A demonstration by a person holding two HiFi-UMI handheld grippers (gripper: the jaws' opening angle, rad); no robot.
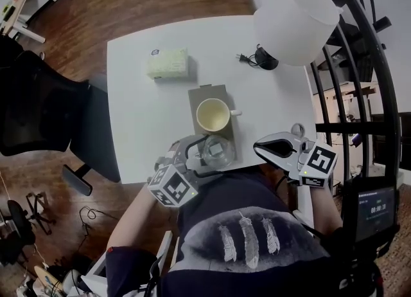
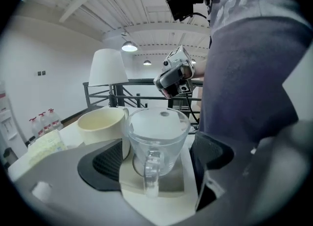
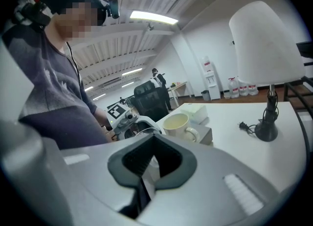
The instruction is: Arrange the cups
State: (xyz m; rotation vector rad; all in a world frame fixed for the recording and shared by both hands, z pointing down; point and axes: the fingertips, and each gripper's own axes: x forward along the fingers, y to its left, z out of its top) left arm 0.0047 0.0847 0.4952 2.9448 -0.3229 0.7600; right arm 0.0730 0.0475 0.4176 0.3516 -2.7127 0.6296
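- Grey left gripper, jaws wide apart, straddles the upright glass cup. The cup's handle points back at the gripper, and contact cannot be made out.
- Right gripper, jaws closed on nothing, hangs off to the right; the left is nearer.
- Cream mug stands just beyond the glass cup, both on a grey mat.
- Count: two cups, one mat.

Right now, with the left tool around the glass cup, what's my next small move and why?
Probably close the left tool on the glass cup: its jaws stand apart with a gap on each side, and the cup sits upright on the grey mat, close to the cream mug.
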